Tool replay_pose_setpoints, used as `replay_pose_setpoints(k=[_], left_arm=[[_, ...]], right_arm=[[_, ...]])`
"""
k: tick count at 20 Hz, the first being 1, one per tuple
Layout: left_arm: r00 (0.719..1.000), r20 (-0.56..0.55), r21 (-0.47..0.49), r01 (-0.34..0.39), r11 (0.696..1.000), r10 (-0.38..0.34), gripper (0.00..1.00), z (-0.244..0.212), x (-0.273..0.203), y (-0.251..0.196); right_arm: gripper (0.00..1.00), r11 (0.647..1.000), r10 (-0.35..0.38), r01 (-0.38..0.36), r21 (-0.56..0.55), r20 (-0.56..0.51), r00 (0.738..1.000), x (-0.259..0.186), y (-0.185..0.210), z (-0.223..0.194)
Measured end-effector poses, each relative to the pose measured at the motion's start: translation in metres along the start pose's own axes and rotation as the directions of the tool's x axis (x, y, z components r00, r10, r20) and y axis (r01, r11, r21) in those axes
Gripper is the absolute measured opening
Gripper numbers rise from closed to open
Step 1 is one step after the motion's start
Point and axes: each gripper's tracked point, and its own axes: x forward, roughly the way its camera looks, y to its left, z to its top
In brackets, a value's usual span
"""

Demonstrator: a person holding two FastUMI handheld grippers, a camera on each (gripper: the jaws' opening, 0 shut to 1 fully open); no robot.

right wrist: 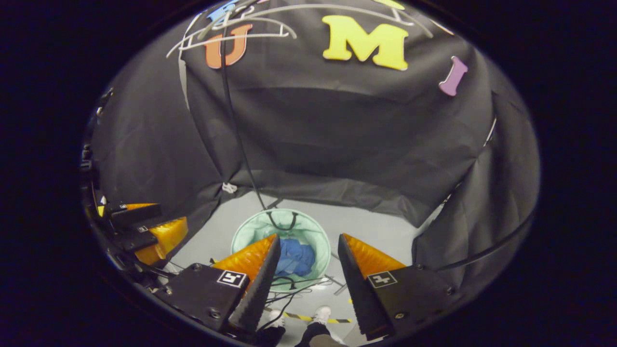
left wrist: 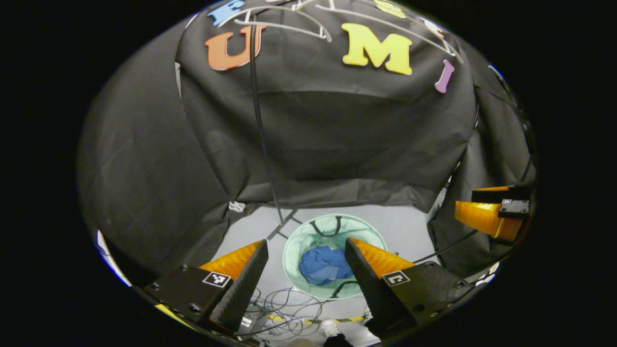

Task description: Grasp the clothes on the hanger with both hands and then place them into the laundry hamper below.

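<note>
Left tool (left wrist: 306, 248): fingers spread wide, nothing between them. Raised high above the floor, looking down and forward.

Right tool (right wrist: 308, 243): fingers likewise spread wide, empty. It appears at the right edge of the left gripper view, and the left tool appears at the left edge of the right gripper view, so the two are level and well apart.

Person's shoes (right wrist: 319, 315): pale, on the floor directly beneath the right tool, beside a strip of yellow-and-black tape (right wrist: 308, 318).

Cables (left wrist: 289, 308): a loose tangle on the floor (left wrist: 400, 226), below and just short of the left tool's fingertips.

Laundry hamper (left wrist: 296, 241): round, pale green mesh, dark loop handles, standing on the grey floor. It lies beneath and ahead of both tools, framed in the gap between the left tool's fingers and partly behind the right tool's left finger.

Clothes (left wrist: 325, 265): blue, crumpled, at the bottom of the hamper, well apart from either tool.

Rack pole (left wrist: 262, 135): thin, dark, rising from feet just beyond the hamper.

Hangers (left wrist: 289, 24): white, bare, at the pole's top, far above both tools.
</note>
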Motion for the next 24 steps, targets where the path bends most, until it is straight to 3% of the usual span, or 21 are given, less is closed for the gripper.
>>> replay_pose_setpoints(k=[4, 8, 12, 13, 16, 20, 24], left_arm=[[0.986, 0.163, 0.021, 0.013, 1.000, -0.016, 0.99, 0.048, -0.060, -0.008], [0.940, 0.340, 0.027, 0.005, 1.000, -0.014, 0.97, 0.098, -0.157, -0.030], [0.884, 0.468, -0.007, -0.011, 1.000, 0.013, 1.00, 0.116, -0.237, -0.060], [0.867, 0.497, -0.018, -0.013, 1.000, 0.021, 1.00, 0.119, -0.257, -0.068], [0.825, 0.558, -0.039, -0.075, 0.996, 0.084, 0.99, 0.117, -0.310, -0.080], [0.786, 0.613, -0.026, -0.081, 0.996, 0.080, 0.99, 0.115, -0.358, -0.102], [0.745, 0.662, -0.014, -0.101, 0.995, 0.085, 0.98, 0.123, -0.394, -0.096]], right_arm=[[0.77, 1.000, -0.022, 0.023, -0.006, 0.150, 0.988, -0.076, -0.014, 0.031], [0.87, 1.000, -0.004, 0.009, -0.013, 0.305, 0.952, -0.152, -0.033, 0.058], [0.95, 1.000, 0.024, -0.017, -0.020, 0.449, 0.893, -0.231, -0.067, 0.078], [1.00, 1.000, 0.030, -0.024, -0.018, 0.489, 0.872, -0.250, -0.075, 0.083], [1.00, 0.998, 0.056, -0.053, -0.023, 0.589, 0.806, -0.297, -0.097, 0.088], [0.96, 0.998, 0.014, -0.053, 0.040, 0.655, 0.755, -0.348, -0.121, 0.080], [1.00, 0.994, -0.053, -0.032, 0.104, 0.714, 0.698, -0.377, -0.130, 0.075]])
